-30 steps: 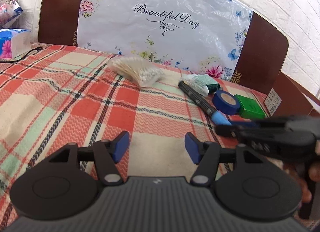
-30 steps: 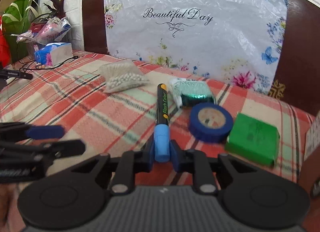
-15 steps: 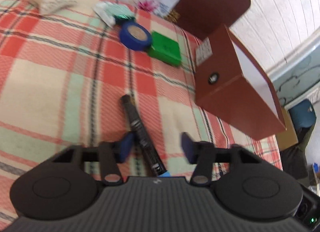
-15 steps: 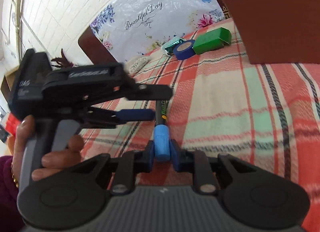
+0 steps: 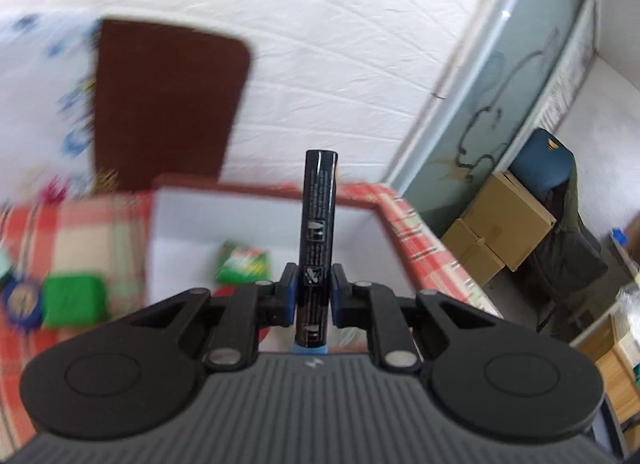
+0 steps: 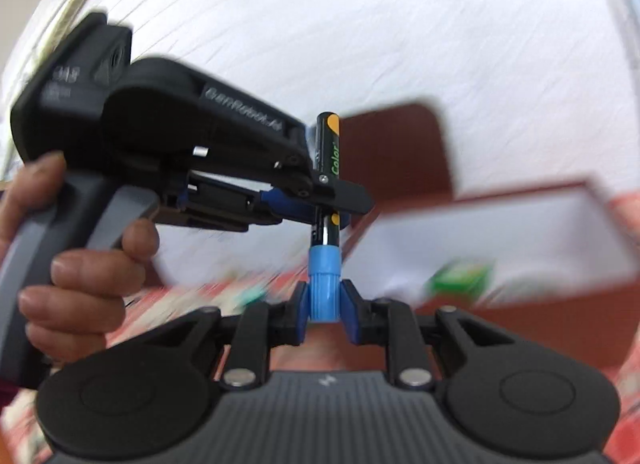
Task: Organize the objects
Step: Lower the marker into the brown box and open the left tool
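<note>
Currently I hold the marker (image 5: 319,240) in both grippers. My left gripper (image 5: 313,296) has its jaws pinching the black barrel, which stands upright at 12 o'clock from them in the left wrist view. My right gripper (image 6: 325,302) has its jaws pinching the blue cap (image 6: 324,284) at the marker's lower end; the left gripper (image 6: 320,193) crosses in from 9 o'clock, gripped by my left hand (image 6: 76,264). Beyond the marker sits the open box (image 5: 256,193), white inside, holding a green packet (image 5: 243,264). At 9 o'clock on the checked cloth (image 5: 80,236) lie a green block (image 5: 74,298) and blue tape roll (image 5: 22,302), blurred.
</note>
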`<state>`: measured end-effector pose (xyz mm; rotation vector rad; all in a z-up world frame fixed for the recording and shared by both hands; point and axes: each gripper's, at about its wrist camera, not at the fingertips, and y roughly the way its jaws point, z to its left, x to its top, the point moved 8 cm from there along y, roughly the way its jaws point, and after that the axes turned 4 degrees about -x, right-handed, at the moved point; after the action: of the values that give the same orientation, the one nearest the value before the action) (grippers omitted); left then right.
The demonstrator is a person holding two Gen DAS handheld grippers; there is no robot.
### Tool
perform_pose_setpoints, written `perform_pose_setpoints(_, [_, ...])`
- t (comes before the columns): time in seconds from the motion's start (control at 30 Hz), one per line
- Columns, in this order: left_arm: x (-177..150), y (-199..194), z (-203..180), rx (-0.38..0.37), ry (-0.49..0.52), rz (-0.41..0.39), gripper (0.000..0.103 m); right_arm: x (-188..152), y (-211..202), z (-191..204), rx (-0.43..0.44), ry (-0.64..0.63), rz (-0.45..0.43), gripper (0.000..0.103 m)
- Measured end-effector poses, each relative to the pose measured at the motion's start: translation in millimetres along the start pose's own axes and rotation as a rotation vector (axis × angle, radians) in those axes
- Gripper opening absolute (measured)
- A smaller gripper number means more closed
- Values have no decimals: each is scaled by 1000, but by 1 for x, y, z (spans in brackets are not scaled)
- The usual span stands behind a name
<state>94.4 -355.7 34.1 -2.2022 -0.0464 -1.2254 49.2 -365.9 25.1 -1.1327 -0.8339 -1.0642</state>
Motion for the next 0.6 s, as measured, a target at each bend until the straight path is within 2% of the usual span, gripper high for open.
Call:
perform_pose_setpoints(0.07, [7, 31, -13, -13, 23, 17, 18, 11, 6, -25, -78, -23, -26, 18])
perform_pose_setpoints(0.23, [0, 101, -35, -57, 28, 94, 18, 9, 24, -89, -252, -66, 15, 18])
perform_pose_setpoints(0.37, [-12, 139, -36, -32, 13, 155, 23, -3, 38, -122, -341, -85, 64, 18])
perform_pose_setpoints(0.43, [-17, 144, -31, 26, 25, 166, 29, -5, 41, -125, -392, -144, 46, 26])
perform_pose_setpoints(0.47, [-20, 144, -29, 51, 38, 169, 30, -4, 40, -126, -409, -142, 35, 39])
perform_pose_setpoints(0.6, [-16, 124, -26, 117, 130, 132, 30, -4, 31, -134, -402, -78, 7, 38])
